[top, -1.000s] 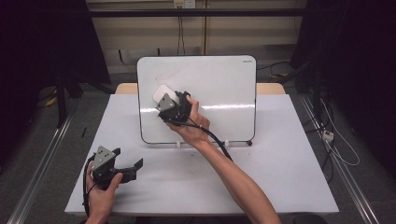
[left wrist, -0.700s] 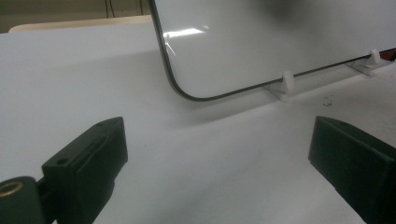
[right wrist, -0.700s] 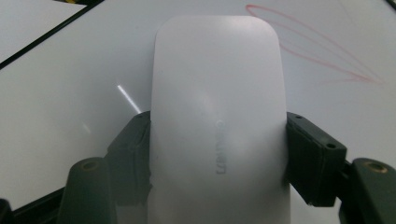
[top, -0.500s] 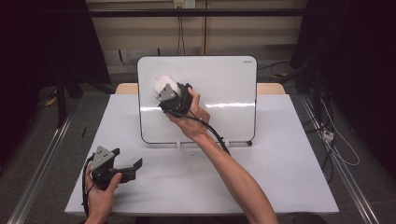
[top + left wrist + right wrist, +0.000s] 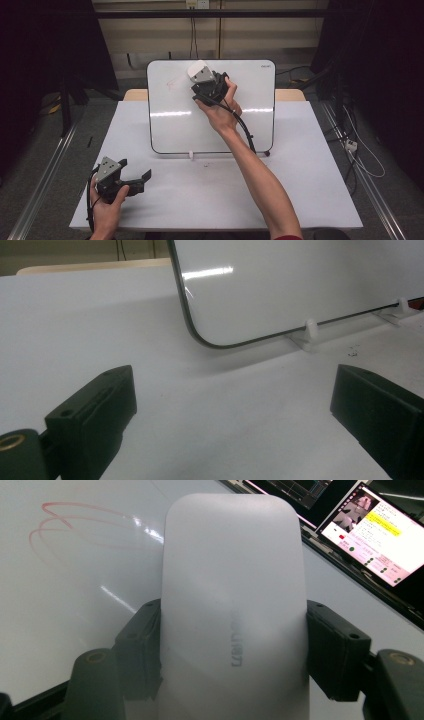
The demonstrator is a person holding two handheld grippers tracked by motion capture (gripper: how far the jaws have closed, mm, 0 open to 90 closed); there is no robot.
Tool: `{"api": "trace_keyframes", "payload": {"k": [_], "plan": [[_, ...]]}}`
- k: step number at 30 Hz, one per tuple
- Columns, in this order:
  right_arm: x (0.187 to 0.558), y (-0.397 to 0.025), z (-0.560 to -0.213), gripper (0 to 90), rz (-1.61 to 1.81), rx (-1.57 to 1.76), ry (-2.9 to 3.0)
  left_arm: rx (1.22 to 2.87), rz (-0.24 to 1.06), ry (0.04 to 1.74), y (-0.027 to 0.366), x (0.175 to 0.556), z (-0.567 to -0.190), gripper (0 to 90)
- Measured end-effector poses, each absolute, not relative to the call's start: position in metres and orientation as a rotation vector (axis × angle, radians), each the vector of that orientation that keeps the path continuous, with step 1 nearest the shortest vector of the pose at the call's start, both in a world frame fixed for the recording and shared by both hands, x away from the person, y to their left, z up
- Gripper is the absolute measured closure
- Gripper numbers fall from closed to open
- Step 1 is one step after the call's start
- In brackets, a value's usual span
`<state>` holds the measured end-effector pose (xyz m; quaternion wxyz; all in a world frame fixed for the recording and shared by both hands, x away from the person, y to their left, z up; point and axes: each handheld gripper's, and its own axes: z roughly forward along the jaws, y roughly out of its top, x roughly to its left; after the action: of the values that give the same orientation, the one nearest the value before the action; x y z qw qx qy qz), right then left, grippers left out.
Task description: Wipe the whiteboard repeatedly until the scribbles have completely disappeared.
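Note:
A whiteboard [image 5: 170, 125] stands upright on small white feet at the back of the table. Faint red scribbles [image 5: 173, 82] mark its upper left part. My right gripper [image 5: 202, 77] is held up at the board's top edge, shut on a white eraser [image 5: 197, 70]. In the right gripper view the eraser [image 5: 232, 605] sits between both jaws, with the red scribbles [image 5: 65, 522] to its left on the board [image 5: 60, 605]. My left gripper [image 5: 142, 180] rests open near the table's front left corner. Its jaws [image 5: 232, 410] stand wide apart, facing the whiteboard's lower corner [image 5: 280, 285].
The white table [image 5: 300, 190] spreads wide in front of the board. A white foot clip [image 5: 190, 155] juts out at the board's base. The right gripper's cable [image 5: 245, 130] hangs across the board. A lit monitor [image 5: 370, 535] stands behind the board.
My right gripper has carried the eraser up and to the right across the board, from its middle left to the top edge. The left gripper has stayed put.

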<state>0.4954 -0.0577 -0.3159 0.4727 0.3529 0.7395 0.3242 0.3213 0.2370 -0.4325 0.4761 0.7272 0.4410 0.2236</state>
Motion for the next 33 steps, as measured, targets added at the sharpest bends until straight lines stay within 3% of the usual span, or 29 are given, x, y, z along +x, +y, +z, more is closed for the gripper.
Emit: {"api": "trace_keyframes", "payload": {"k": [10,23,33], "plan": [[0.490,-0.051,-0.330,31.6,0.851,0.822,1.786,1.781,0.546,1.077,0.236,0.323,-0.433,4.5],[0.462,0.005,-0.368,31.6,0.853,0.590,1.894,1.770,0.553,1.075,0.235,0.322,-0.433,4.5],[0.471,0.010,-0.362,31.5,0.861,0.585,1.903,1.784,0.555,1.073,0.235,0.322,-0.433,4.5]]}}
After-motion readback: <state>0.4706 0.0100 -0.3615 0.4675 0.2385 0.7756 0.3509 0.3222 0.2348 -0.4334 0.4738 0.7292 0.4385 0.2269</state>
